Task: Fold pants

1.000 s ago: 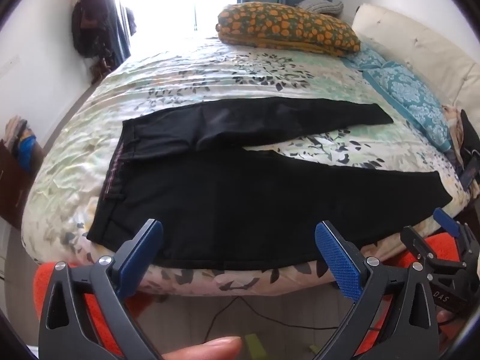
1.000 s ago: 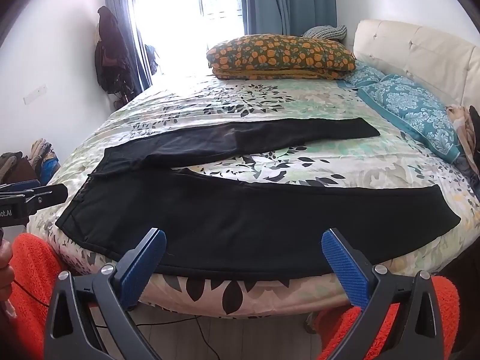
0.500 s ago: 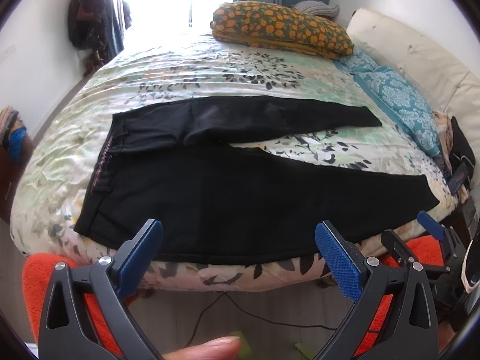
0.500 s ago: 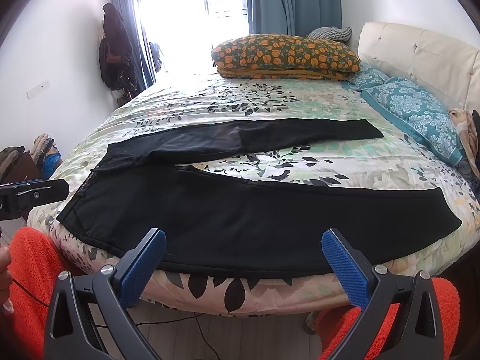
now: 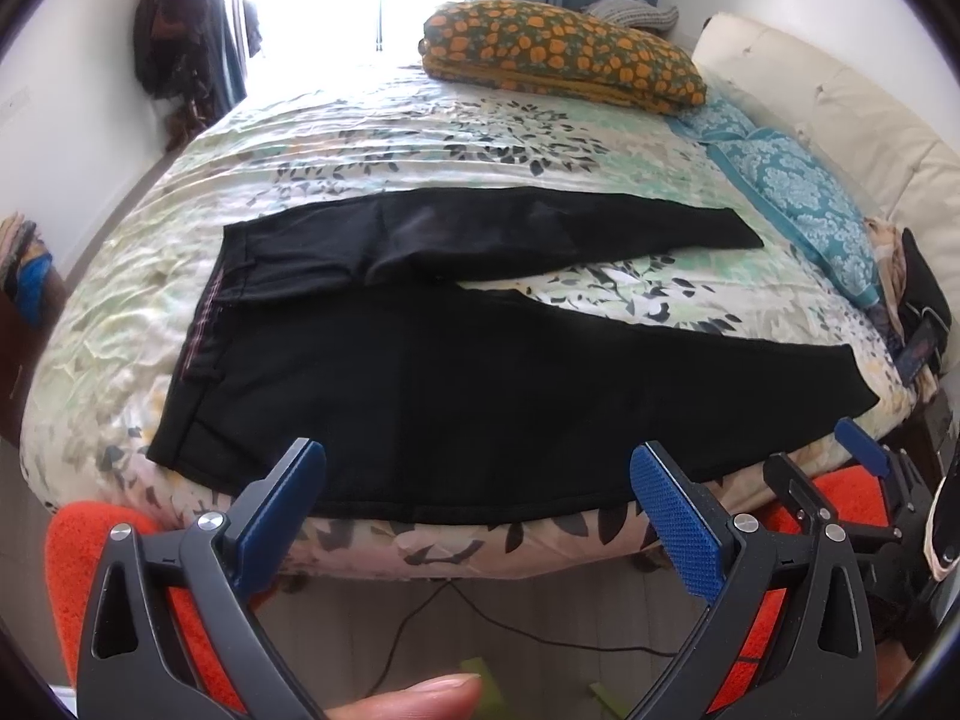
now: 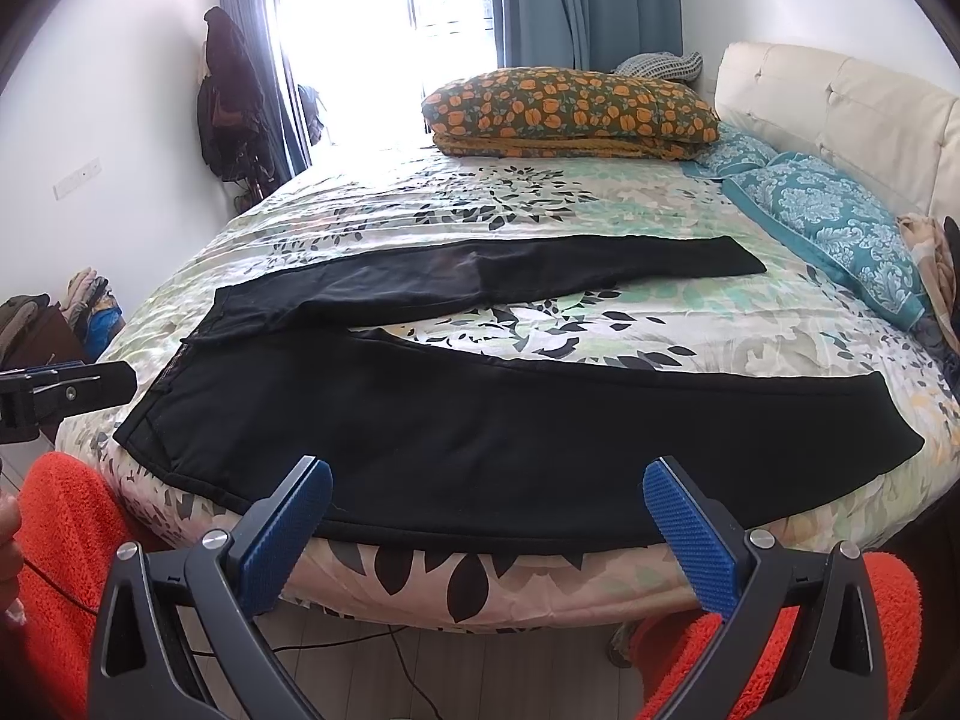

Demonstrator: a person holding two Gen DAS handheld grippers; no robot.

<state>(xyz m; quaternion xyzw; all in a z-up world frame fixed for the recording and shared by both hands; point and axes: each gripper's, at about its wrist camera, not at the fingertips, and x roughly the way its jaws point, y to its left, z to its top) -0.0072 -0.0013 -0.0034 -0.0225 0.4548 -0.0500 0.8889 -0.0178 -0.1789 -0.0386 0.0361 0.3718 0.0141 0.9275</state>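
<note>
Black pants (image 5: 456, 384) lie spread flat on the floral bed, waistband at the left, both legs running right in a V; they also show in the right wrist view (image 6: 480, 432). The near leg lies along the bed's front edge. My left gripper (image 5: 477, 516) is open and empty, just in front of that edge near the waist half. My right gripper (image 6: 486, 528) is open and empty, in front of the near leg's middle. The right gripper also shows at the lower right of the left wrist view (image 5: 864, 462).
The bed (image 6: 600, 324) carries an orange-flowered pillow (image 6: 570, 111) at the back and teal pillows (image 6: 834, 222) by the cream headboard (image 6: 852, 114) on the right. A cable (image 5: 480, 618) lies on the floor under the bed edge. Clothes hang on the left wall (image 6: 231, 96).
Both grippers stay open. The left wrist view has shifted slightly, so the pants sit a little further left and lower in frame. The pants have not moved.
</note>
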